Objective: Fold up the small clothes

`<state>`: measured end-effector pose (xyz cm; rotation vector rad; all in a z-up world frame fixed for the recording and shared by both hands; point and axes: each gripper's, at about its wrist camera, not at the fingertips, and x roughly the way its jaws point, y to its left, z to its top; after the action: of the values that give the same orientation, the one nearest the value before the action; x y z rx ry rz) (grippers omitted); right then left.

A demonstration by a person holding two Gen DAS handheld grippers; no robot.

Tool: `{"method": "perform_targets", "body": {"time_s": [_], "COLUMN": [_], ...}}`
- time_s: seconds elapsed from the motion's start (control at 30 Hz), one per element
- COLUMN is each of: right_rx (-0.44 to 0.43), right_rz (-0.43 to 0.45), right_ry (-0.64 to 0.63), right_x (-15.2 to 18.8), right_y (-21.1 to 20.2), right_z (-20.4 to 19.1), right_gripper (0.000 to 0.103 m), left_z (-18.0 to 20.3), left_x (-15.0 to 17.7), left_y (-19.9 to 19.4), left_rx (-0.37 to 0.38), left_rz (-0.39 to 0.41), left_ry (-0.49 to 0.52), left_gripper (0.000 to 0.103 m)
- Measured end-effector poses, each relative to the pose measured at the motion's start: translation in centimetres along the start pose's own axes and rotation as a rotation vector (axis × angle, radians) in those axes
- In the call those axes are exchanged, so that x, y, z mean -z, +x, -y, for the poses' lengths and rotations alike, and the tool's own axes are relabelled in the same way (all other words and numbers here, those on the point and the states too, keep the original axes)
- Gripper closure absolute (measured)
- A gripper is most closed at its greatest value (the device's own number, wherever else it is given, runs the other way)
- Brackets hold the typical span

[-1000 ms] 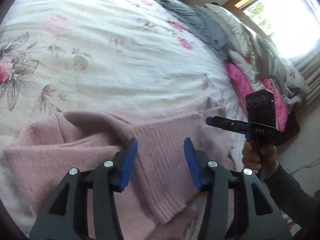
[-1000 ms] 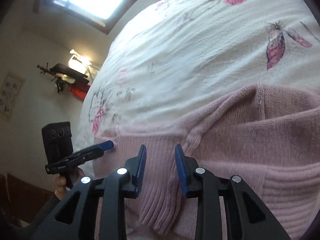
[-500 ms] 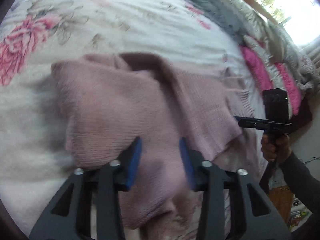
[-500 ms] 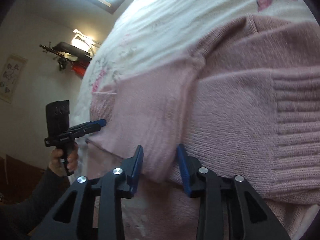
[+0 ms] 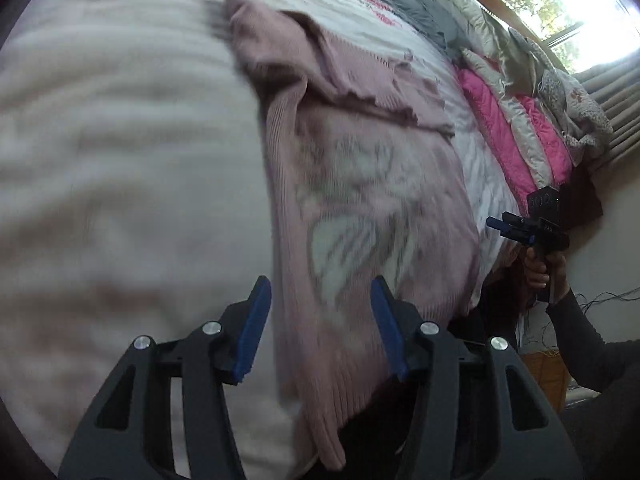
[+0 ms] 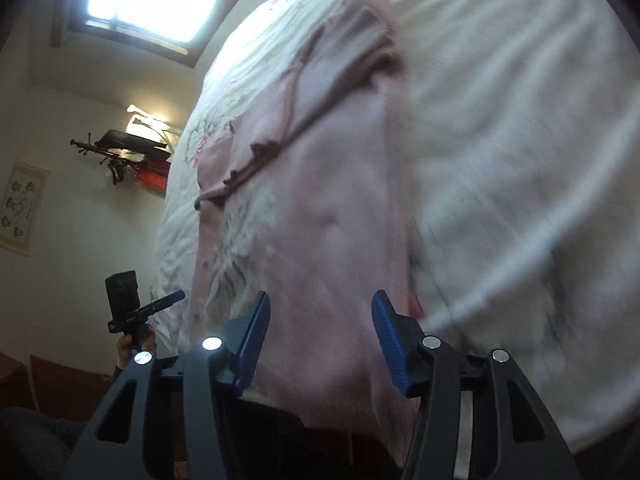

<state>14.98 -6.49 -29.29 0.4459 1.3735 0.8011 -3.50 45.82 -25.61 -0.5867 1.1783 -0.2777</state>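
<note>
A pink knitted sweater [image 5: 360, 208] lies spread on the bed with a pale leaf print facing up, and its lower ribbed edge hangs over the bed's near side. My left gripper [image 5: 320, 328] is open just short of that edge, its blue pads [image 5: 256, 328] wide apart with nothing between them. In the right wrist view the same sweater [image 6: 320, 220] lies ahead of my right gripper [image 6: 320, 340], also open and empty. Each gripper shows in the other's view, held by a hand: the right gripper [image 5: 516, 226], the left gripper [image 6: 160, 306]. Both views are motion-blurred.
A white floral duvet [image 5: 120, 140] covers the bed. Pink, grey and white quilts [image 5: 516, 128] are piled at the far end under a bright window [image 5: 560, 4]. A dark wall fixture [image 6: 124, 148] and a hanging picture [image 6: 20, 208] are on the wall left of the bed.
Both grippers were narrower around sweater folds; now they stand wide open and have drawn back to the bed's edge. The sweater lies stretched out with its print showing.
</note>
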Motion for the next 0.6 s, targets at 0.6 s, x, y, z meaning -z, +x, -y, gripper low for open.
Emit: {"method": "perform_targets", "body": {"time_s": [0.6], "right_rx": [0.15], "right_rz": [-0.142], "right_ry": [0.053], "right_x": [11.6], "right_y": [3.3], "right_z": [5.6], "right_gripper": [0.04], "left_z": [-3.0], "left_x": [8.8], "left_y": [2.6], "left_rx": [0.159], "left_rz": [-0.057], "left_ry": [-0.19], "left_gripper": [0.04]}}
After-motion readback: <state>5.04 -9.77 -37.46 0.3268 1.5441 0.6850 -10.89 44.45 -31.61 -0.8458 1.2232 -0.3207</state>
